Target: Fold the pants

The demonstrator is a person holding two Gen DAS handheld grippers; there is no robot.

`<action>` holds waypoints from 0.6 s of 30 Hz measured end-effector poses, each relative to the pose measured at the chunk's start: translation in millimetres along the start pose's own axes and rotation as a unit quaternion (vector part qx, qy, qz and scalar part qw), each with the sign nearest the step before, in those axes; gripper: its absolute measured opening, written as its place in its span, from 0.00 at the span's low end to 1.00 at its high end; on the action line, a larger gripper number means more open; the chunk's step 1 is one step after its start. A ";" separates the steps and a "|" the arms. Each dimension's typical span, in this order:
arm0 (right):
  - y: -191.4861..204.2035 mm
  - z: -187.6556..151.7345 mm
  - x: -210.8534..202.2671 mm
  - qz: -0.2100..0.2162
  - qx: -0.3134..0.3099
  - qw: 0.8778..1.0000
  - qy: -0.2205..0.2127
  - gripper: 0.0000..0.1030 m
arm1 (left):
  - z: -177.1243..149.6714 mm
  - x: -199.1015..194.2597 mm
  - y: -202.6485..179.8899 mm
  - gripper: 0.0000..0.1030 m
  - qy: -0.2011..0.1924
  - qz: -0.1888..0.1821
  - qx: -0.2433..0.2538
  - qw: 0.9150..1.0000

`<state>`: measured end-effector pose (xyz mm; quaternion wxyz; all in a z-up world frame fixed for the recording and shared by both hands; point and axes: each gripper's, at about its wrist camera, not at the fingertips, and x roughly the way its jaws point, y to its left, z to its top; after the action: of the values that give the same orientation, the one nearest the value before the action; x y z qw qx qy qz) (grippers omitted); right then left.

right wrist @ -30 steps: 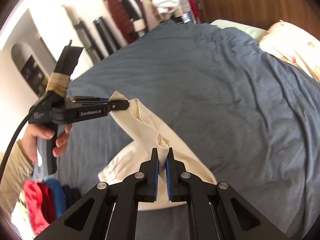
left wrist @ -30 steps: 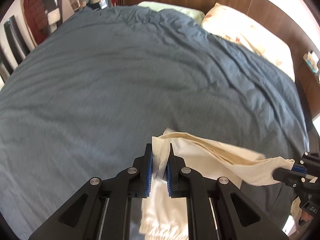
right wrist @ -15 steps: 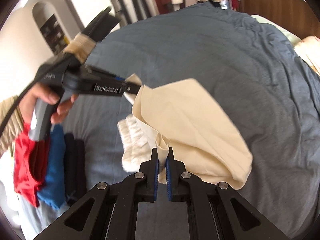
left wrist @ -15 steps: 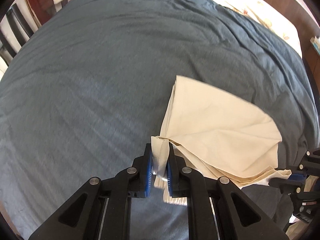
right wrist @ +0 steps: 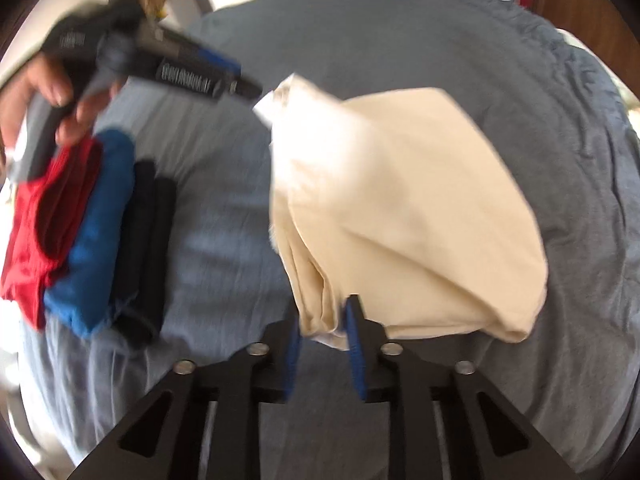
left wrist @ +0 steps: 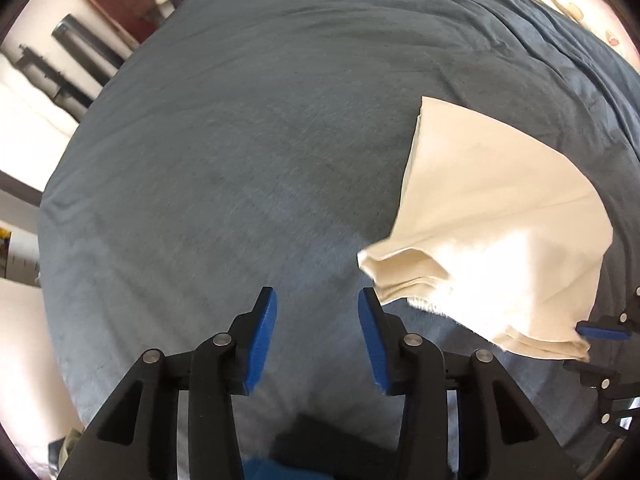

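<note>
Pants (left wrist: 488,216) folded, now lying on bed (left wrist: 240,140), right of left tongs (left wrist: 317,312). Left tongs opening, empty, released corner. Right tongs (right wrist: 322,342) opening, cloth between pads. Fold landed.

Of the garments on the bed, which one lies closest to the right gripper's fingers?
The cream pants: their corner sits between the right gripper as its jaws open. The red, blue and black folded clothes lie off to its left.

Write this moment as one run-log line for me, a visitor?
step: release fold | left gripper: opening, nothing between jaws | right gripper: opening, cloth edge between jaws | cream pants: folded on blue bedspread
</note>
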<state>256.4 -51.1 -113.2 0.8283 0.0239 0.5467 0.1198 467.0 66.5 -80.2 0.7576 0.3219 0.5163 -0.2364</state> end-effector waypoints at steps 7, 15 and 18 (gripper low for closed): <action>14.6 -10.8 -24.7 0.019 -0.013 0.999 -0.026 0.27 | -7.4 -14.5 -5.3 0.47 -0.018 -0.033 0.004 0.999; 11.0 2.6 -7.7 -0.015 0.026 0.999 -0.045 0.31 | 16.1 7.2 13.0 0.47 -0.028 -0.102 -0.093 0.990; 4.6 1.0 5.3 -0.019 0.048 0.998 -0.026 0.31 | 19.4 19.4 7.0 0.47 -0.017 -0.109 -0.088 0.990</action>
<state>258.5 -45.4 -116.8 0.8425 0.0563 0.5302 0.0769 491.0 56.5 -91.5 0.7613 0.1916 0.5543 -0.2765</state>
